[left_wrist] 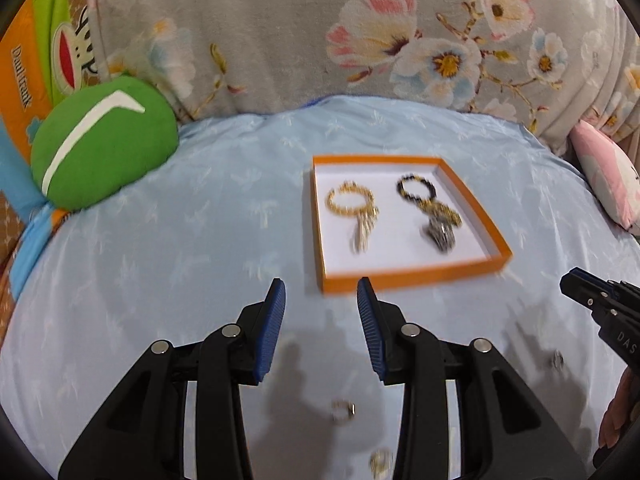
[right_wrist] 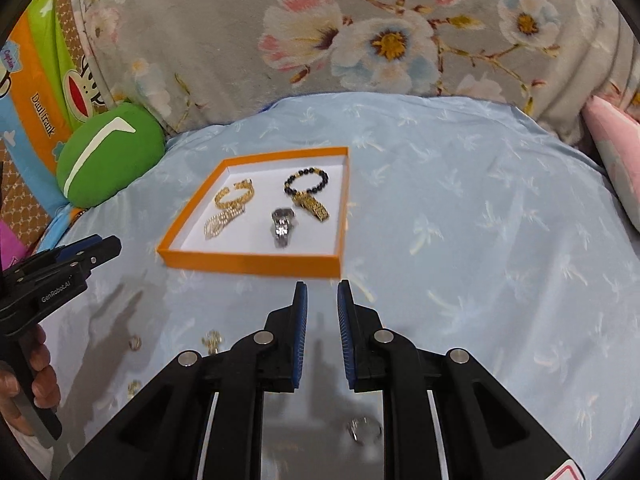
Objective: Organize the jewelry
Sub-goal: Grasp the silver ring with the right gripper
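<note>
An orange tray (left_wrist: pixel 416 276) (right_wrist: pixel 256 262) with a white floor sits on the light blue cloth. In it lie a gold bracelet (left_wrist: pixel 350 200) (right_wrist: pixel 234 196), a pale chain (right_wrist: pixel 220 222), a black bead bracelet (left_wrist: pixel 416 188) (right_wrist: pixel 306 182), a gold watch band (right_wrist: pixel 314 206) and a silver watch (left_wrist: pixel 440 236) (right_wrist: pixel 282 226). Small rings lie on the cloth near me: a gold ring (left_wrist: pixel 344 412), another gold piece (left_wrist: pixel 380 462) (right_wrist: pixel 212 340), a silver ring (right_wrist: pixel 364 430) (left_wrist: pixel 557 359). My left gripper (left_wrist: pixel 322 290) is open and empty just before the tray. My right gripper (right_wrist: pixel 322 294) is open and empty.
A green round cushion (left_wrist: pixel 100 144) (right_wrist: pixel 108 152) lies at the far left. A floral grey blanket (left_wrist: pixel 320 32) rises behind the cloth. A pink pillow (left_wrist: pixel 608 172) (right_wrist: pixel 620 160) is at the far right. Colourful printed fabric (left_wrist: pixel 24 80) lies at the left edge.
</note>
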The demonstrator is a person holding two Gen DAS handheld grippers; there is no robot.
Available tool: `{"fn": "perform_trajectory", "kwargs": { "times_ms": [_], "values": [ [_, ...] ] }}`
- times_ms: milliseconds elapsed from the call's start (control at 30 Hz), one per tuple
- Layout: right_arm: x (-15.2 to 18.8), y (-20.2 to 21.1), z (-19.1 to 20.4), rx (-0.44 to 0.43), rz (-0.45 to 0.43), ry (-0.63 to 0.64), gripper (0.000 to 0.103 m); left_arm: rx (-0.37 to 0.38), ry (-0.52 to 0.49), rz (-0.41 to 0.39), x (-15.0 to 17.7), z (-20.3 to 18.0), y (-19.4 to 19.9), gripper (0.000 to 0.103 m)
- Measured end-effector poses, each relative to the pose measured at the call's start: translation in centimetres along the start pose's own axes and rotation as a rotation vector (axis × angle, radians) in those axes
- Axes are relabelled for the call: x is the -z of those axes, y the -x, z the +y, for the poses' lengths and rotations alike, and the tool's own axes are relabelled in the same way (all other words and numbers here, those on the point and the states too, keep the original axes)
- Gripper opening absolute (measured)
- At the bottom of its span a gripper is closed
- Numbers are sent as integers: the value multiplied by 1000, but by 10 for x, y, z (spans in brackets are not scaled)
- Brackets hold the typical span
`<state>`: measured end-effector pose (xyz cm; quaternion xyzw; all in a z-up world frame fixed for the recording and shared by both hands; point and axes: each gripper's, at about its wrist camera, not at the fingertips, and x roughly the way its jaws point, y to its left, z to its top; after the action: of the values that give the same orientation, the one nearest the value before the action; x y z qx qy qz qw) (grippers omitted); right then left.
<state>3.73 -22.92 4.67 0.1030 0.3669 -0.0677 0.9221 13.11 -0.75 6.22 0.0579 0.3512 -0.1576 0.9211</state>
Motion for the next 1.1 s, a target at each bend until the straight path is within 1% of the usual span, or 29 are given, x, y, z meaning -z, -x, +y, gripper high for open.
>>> {"fn": "perform_trajectory", "kwargs": {
  "times_ms": [133,267,333,367,400,500,600,733,800,900,967,1033,1067,1100],
  "values": [
    [37,12,-19,25,41,-41,16,8,33,29,35,1,14,40],
    [55,13,-28,49,59,-54,17,27,80,80,66,3,14,40],
    [59,12,-32,45,62,-66,22,30,94,102,75,3,12,40],
    [59,11,-32,43,61,-68,28,31,100,110,79,3,12,40],
    [58,10,-32,40,60,-68,32,32,106,115,82,4,12,40],
    [58,6,-26,30,66,-54,34,32,112,116,86,4,13,41],
    [58,-1,-22,31,83,-40,36,34,120,117,89,5,14,46],
    [59,-7,-19,40,105,-33,37,51,126,122,93,6,15,47],
    [59,-8,-18,46,110,-28,37,59,120,118,94,4,17,51],
    [59,-8,-13,64,115,-6,38,67,100,116,95,-1,19,52],
    [60,-9,-10,80,117,6,36,77,84,121,96,-5,19,52],
    [60,-9,-11,79,116,1,29,87,71,124,97,-10,20,52],
    [60,-9,-12,74,116,-9,21,88,66,125,98,-11,20,52],
    [60,-9,-13,71,115,-18,20,90,62,128,98,-13,19,52]
  ]
}}
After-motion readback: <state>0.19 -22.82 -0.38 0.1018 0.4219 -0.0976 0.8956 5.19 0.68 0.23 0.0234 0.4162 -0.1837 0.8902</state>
